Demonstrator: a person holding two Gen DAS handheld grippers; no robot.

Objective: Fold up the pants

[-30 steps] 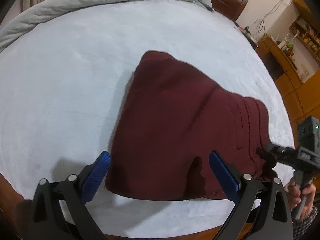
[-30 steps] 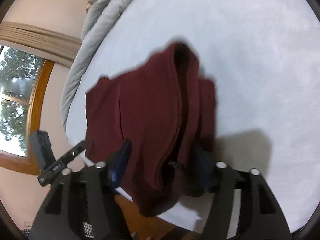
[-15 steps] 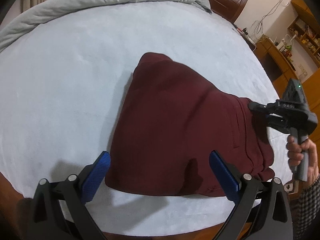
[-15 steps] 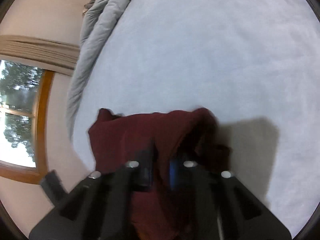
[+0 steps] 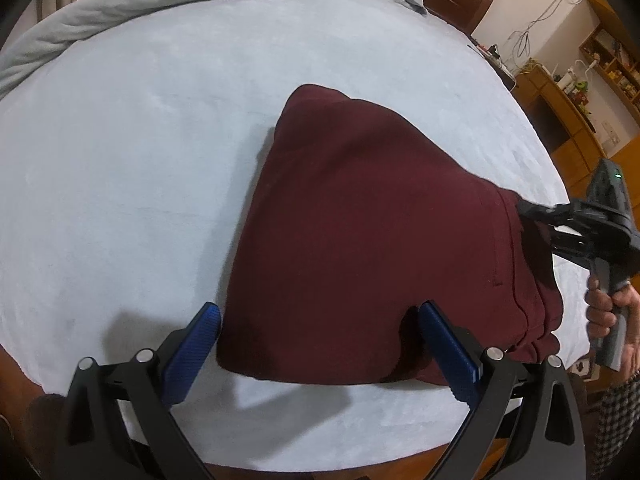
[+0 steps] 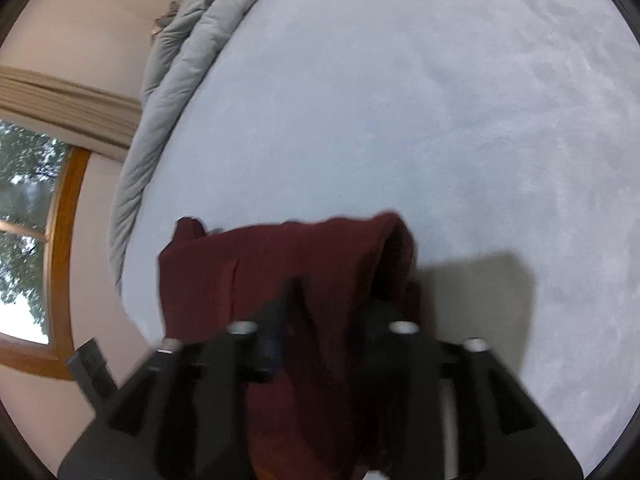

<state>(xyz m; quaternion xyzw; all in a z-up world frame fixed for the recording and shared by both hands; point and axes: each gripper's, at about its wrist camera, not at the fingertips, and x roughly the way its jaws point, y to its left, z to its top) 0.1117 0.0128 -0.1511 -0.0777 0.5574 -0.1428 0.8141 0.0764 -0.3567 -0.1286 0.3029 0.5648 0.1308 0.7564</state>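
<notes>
Right gripper has moved up the pants' side edge to pinch it.

Left wrist view: the pants [image 5: 360, 248] lie as a folded maroon bundle on the bed [image 5: 140, 160], near its front edge. The left gripper [image 5: 320, 344] hovers released at the bundle's near edge, blue fingers [image 5: 192, 352] spread wide. The right gripper [image 5: 532, 212], lower on that side a second ago, now bites the right edge. Right wrist view: the right gripper [image 6: 320, 312] looks clenched on the pants [image 6: 280, 264], blurred. Likely a tidy-up or final fold; open sheet lies beyond the pants, the blanket [image 6: 180, 60] well apart.
</notes>
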